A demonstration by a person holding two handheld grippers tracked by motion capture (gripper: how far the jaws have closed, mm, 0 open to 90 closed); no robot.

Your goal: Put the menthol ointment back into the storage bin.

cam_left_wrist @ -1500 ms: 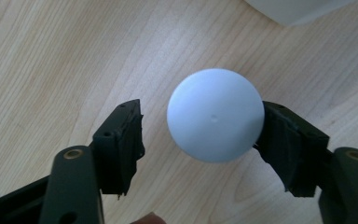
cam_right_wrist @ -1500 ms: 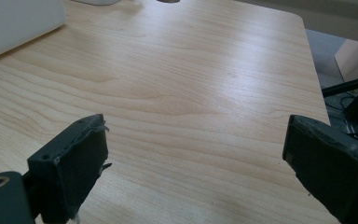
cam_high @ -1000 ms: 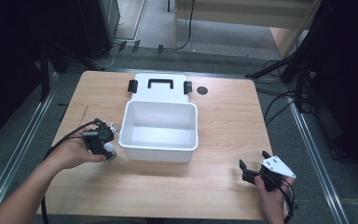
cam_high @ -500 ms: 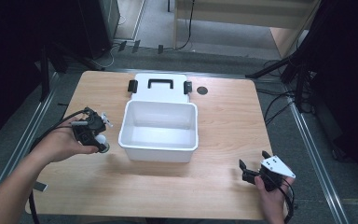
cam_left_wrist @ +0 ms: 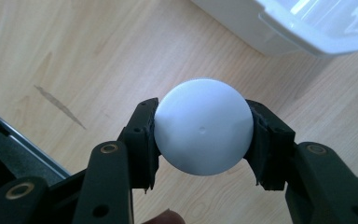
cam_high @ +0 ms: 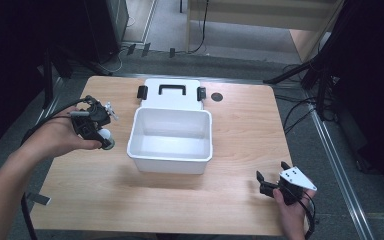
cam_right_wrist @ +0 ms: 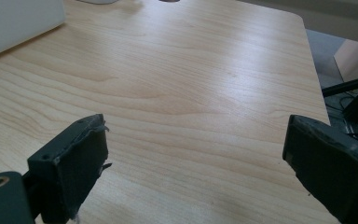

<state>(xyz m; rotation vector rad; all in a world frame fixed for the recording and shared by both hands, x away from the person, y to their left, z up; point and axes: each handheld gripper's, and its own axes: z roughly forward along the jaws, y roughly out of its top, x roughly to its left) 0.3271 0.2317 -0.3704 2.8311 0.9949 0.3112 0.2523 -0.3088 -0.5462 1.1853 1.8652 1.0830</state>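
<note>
The left gripper (cam_left_wrist: 200, 140) is pinching a smooth, matte white ball (cam_left_wrist: 203, 126) between its black jaws, hovering over the pale wood-grain surface (cam_high: 240, 125) just left of the glossy white rectangular plastic bin (cam_high: 171, 140). The right gripper (cam_right_wrist: 196, 172) is sitting near the surface's front right corner, jaws spread wide and gripping nothing.

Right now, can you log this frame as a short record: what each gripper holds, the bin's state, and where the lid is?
left gripper: shut on white ball, left of the bin
right gripper: open, holding nothing, over bare table
bin: white, open, looks empty
lid: lies flat behind the bin, black handle up
</note>
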